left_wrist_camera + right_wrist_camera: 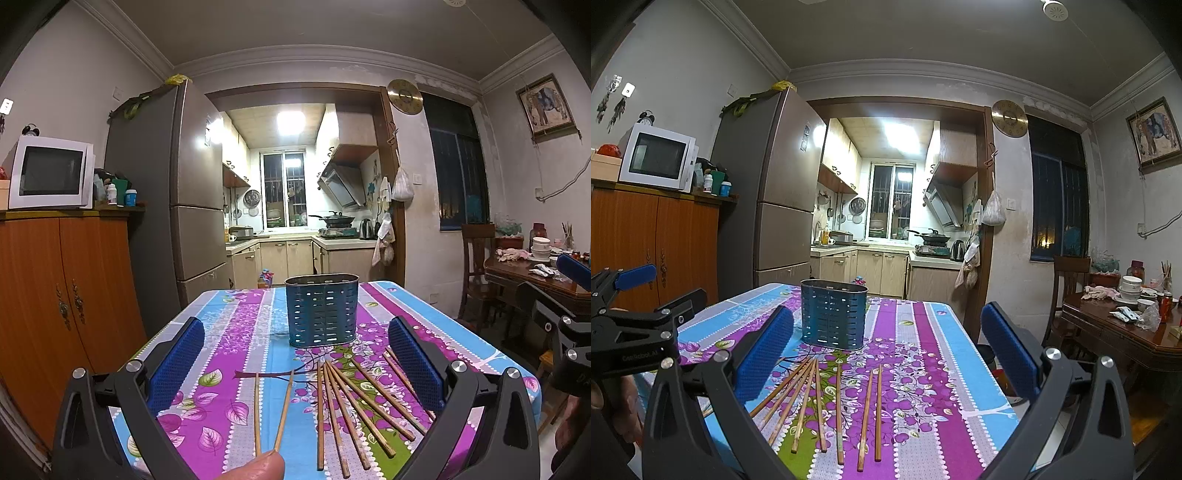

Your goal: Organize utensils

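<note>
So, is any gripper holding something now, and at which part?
Nothing is held. The left gripper and right gripper are both open; the chopsticks lie on the table.

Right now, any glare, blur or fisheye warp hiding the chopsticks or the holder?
Left wrist view: chopsticks and holder sharp; kitchen ceiling light blown out, walls bowed. Right wrist view: chopsticks sharp, same light clipped, corners vignetted.

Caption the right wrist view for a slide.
Open right gripper hovers above wooden chopsticks scattered before a blue slotted holder.
</note>
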Available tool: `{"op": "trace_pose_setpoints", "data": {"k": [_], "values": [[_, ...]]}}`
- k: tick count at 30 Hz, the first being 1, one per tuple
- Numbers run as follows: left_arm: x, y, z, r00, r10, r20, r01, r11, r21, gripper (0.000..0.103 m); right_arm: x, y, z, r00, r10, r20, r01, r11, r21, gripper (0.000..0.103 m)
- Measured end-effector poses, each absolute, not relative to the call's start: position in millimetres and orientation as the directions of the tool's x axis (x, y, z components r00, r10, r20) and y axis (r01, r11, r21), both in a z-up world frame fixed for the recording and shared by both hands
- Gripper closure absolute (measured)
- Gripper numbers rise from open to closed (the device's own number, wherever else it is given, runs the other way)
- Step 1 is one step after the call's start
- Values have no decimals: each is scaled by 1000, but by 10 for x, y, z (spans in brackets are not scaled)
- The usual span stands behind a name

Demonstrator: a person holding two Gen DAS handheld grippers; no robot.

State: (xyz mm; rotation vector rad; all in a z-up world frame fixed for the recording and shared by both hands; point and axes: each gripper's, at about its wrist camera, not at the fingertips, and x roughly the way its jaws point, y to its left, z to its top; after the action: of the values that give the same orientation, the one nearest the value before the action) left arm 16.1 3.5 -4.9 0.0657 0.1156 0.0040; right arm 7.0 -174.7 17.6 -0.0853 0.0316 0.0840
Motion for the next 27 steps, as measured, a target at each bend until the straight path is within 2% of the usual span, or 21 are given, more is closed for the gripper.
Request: {"op": "trace_pose_setpoints", "data": {"k": [27], "values": [[181,20,-57,993,10,-119,-1,998,68,3,74,-1743,186,996,83,-37,-86,993,-85,5]]}}
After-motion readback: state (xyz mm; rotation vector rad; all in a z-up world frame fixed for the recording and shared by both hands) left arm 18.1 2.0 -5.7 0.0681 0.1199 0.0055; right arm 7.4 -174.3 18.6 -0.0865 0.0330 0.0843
